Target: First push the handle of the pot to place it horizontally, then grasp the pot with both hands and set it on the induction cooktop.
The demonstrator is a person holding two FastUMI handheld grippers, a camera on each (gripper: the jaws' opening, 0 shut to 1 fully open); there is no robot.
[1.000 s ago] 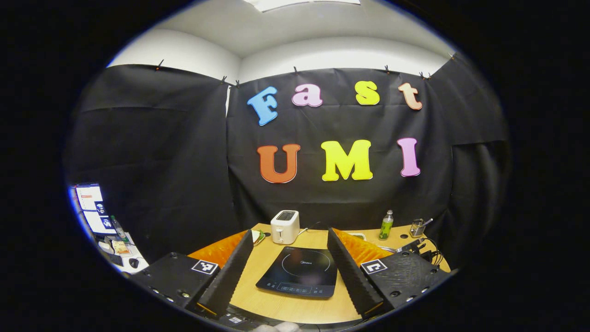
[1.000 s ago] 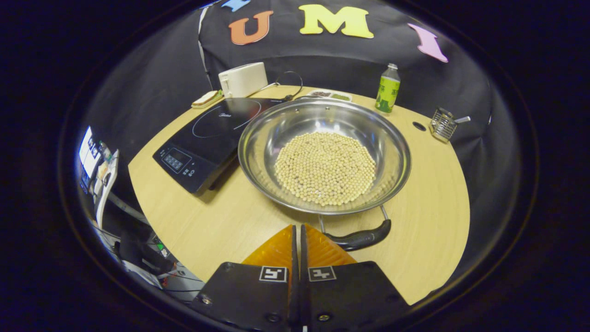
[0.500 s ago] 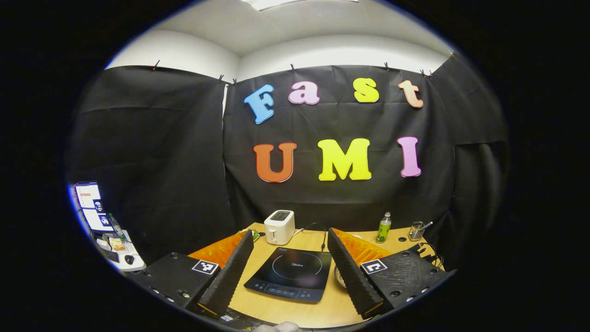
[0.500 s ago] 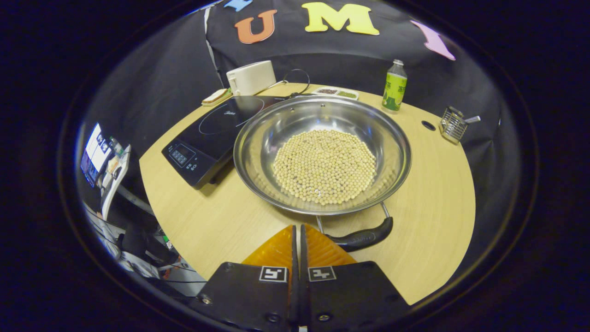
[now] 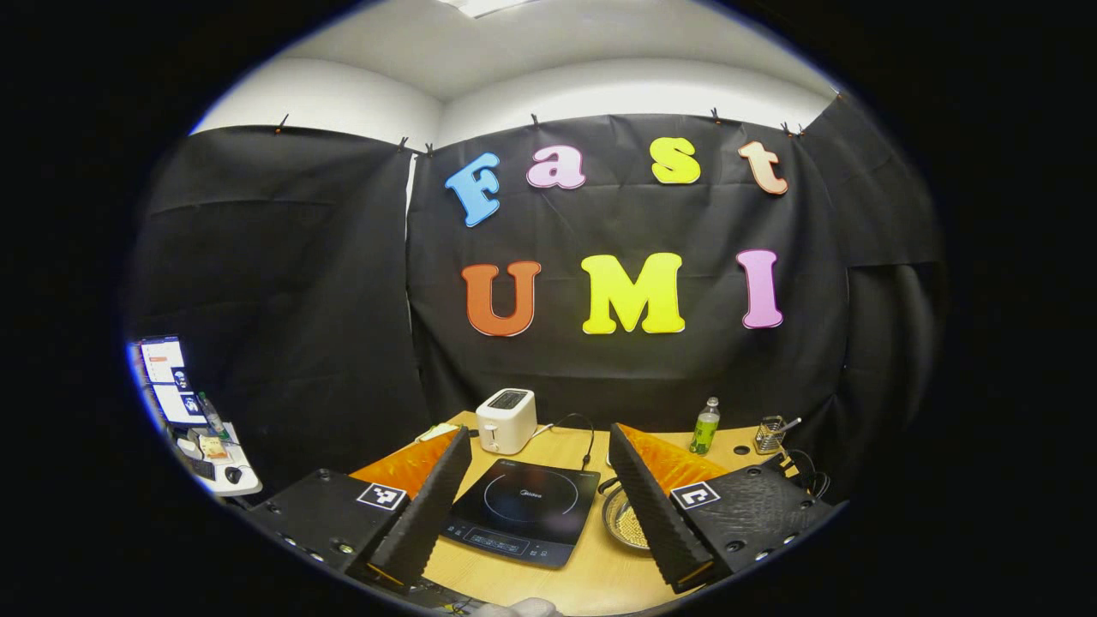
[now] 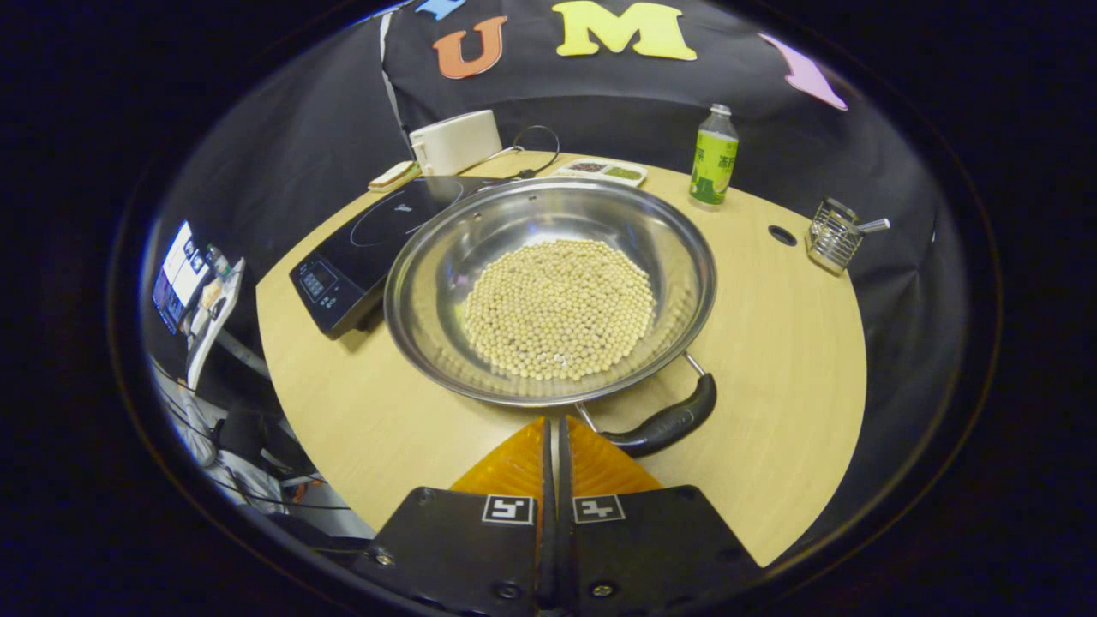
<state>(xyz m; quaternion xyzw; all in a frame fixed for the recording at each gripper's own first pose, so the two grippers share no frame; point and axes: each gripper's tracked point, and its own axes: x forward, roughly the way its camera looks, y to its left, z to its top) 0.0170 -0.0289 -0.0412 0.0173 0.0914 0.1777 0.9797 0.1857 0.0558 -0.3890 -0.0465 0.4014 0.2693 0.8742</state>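
Pot (image 6: 548, 291) has swung vs a sec ago: its black handle (image 6: 664, 422) was lying across the near rim, now it angles off to near-right, so the push is working, but I'd judge it's not horizontal yet. My right gripper (image 6: 554, 437) is closed, fingers pressed together w/ nothing between them, tip just beside the handle's left bracket; can't tell if it's touching. Left gripper (image 5: 540, 480) is wide open, holding nothing, and it's drifted so the induction cooktop (image 5: 523, 512) sits between its fingers w/ the pot's rim now peeking in at right. Pot's on the counter (image 6: 771, 343), beans inside, left rim just beside or over the cooktop's near-right corner. Room: bare counter to the right of the handle, good for finishing the sweep. Near edge of the counter is close under my right gripper. Bottle (image 6: 713, 156) and wire holder (image 6: 833, 236) sit far right, well apart.
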